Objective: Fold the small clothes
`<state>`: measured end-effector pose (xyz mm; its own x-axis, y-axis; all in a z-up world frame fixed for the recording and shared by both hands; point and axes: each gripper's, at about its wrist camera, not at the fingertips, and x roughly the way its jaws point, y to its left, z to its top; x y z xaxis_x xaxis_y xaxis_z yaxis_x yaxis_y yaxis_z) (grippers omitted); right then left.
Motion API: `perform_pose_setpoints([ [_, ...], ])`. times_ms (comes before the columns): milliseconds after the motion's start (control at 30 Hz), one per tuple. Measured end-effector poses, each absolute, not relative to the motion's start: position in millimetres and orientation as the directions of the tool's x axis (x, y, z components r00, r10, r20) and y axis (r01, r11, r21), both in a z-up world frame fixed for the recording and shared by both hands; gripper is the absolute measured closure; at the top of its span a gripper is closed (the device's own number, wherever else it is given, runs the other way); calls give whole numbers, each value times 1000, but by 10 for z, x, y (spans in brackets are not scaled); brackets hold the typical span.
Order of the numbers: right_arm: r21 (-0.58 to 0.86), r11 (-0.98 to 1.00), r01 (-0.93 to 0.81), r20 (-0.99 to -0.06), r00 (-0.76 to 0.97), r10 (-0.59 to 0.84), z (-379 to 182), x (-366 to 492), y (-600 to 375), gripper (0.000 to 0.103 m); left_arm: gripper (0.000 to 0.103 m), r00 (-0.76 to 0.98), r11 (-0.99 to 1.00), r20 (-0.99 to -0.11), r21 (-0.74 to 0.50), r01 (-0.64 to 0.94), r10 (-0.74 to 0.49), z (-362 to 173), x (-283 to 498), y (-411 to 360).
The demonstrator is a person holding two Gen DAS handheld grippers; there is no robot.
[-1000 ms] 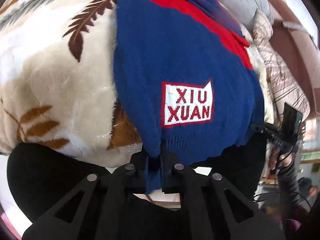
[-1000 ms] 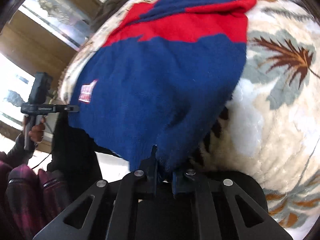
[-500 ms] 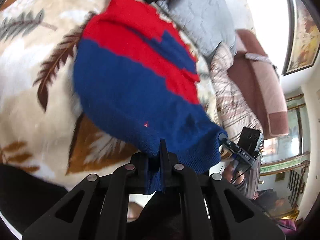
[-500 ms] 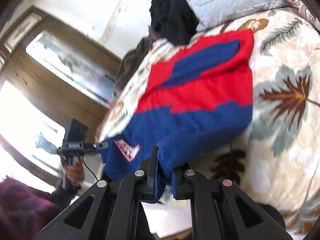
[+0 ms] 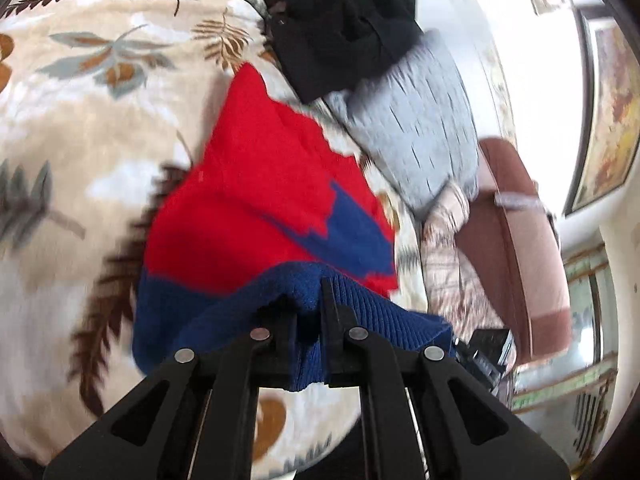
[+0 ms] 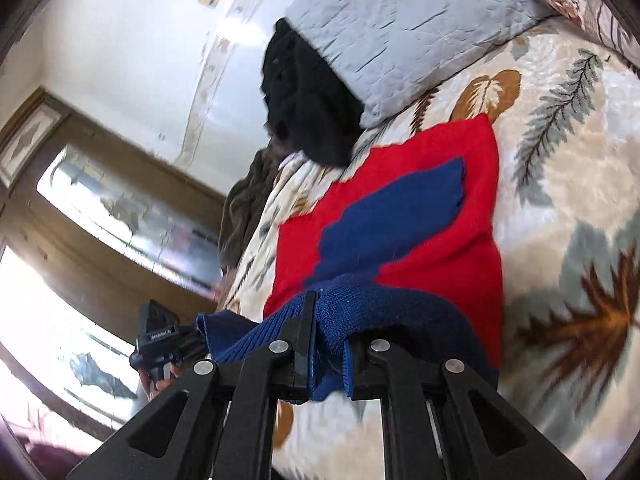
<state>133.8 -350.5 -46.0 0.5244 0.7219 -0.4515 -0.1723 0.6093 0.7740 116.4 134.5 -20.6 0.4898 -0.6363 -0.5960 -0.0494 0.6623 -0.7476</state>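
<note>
While the left gripper [image 5: 310, 320] pinches the ribbed blue hem of the red and blue sweater [image 5: 256, 200] between its closed fingers, the left wrist view shows the garment's red part lying on the leaf-patterned blanket [image 5: 80, 120], below a black garment [image 5: 344, 20] and a grey pillow [image 5: 420, 120]. From the right wrist view, the right gripper [image 6: 326, 344] likewise clamps the blue hem, lifted above the sweater [image 6: 440, 220] on the blanket [image 6: 580, 160], with the left gripper [image 6: 160, 340] visible at the hem's far corner.

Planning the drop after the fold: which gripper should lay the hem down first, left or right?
Neither clearly. The left gripper and right gripper both clamp the blue hem of the sweater over its red half, about level. I'd lower both together.
</note>
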Motion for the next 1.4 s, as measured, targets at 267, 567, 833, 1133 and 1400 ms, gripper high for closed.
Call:
perform_pose_setpoints([
  [267,855,514,-68,-371,612,698,-683,2049,-3606,94,97,557,645,-571,-760,-79,-604,-213,1991,1348],
  [567,878,473,79,-414,623,664,-1111,2692,-3649,93,97,508,648,-632,-741,-175,-585,-564,2828,1313],
  [833,933,336,125,-301,783,544,-1006,2742,-4142,61,90,510,457,-533,-845,-277,-675,-741,3058,1604],
  [1133,596,797,102,-663,623,416,-782,2918,-3579,53,45,489,669,-659,-719,-188,-571,-490,2731,1637],
  [1400,374,927,-13,-766,560,317,-781,3182,-3129,91,84,441,870,-797,-488,-68,-413,-436,2838,1215],
])
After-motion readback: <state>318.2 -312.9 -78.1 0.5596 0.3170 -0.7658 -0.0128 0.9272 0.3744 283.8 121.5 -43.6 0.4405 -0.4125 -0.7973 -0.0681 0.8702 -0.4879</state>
